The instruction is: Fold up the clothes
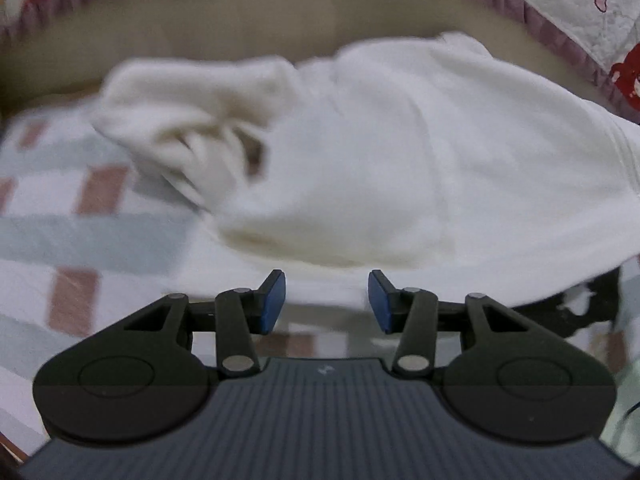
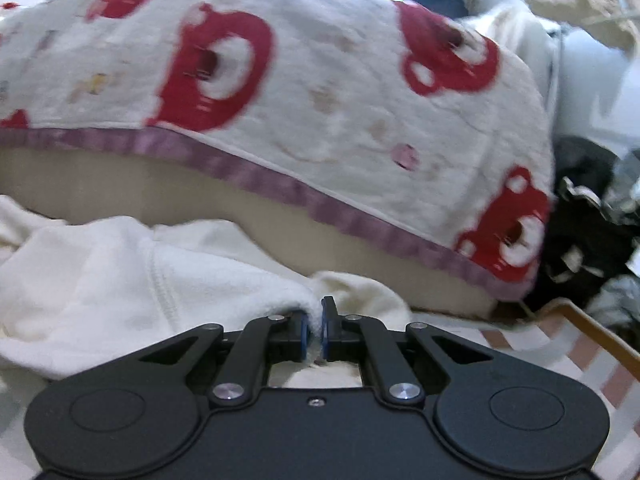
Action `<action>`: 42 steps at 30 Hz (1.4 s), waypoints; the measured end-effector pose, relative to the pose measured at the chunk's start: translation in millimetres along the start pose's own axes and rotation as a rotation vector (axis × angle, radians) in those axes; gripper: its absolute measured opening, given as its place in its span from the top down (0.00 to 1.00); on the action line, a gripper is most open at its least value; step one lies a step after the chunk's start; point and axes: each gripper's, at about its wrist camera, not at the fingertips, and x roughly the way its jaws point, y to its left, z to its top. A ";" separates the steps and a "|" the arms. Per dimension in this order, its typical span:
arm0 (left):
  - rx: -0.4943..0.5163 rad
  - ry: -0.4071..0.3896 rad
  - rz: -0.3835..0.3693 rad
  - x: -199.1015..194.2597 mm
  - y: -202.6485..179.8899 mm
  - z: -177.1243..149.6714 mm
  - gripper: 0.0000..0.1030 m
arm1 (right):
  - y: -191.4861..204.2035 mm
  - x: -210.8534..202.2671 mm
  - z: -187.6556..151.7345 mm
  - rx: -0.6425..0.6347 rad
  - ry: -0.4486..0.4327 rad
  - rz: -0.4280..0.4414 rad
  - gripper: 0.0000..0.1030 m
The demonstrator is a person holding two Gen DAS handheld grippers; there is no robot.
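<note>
A white fleece garment (image 1: 380, 160) lies bunched on a checked bedsheet (image 1: 80, 216), with a crumpled sleeve (image 1: 192, 120) at its left. My left gripper (image 1: 327, 300) is open and empty, just in front of the garment's near edge. In the right wrist view the same white garment (image 2: 120, 272) lies at the left. My right gripper (image 2: 315, 330) is shut on a fold of the garment's edge, pinched between the blue pads.
A white quilt with red bear prints and a purple frill (image 2: 320, 92) drapes over a beige mattress side (image 2: 200, 204) behind the garment; it also shows in the left wrist view (image 1: 580, 12). Dark clutter (image 2: 592, 220) lies at the right, beside a wooden bed edge (image 2: 592, 328).
</note>
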 end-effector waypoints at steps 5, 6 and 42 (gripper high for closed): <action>0.069 -0.086 -0.075 -11.1 -0.3 -3.4 0.53 | -17.6 38.2 -2.3 0.066 0.051 -0.038 0.95; 0.103 -0.077 -0.106 -8.8 -4.0 -6.2 0.51 | -18.4 45.6 -1.3 0.080 0.056 -0.038 0.95; -0.399 -0.298 0.271 28.2 112.6 4.8 0.94 | 46.3 68.7 -22.7 -0.026 0.262 0.128 0.36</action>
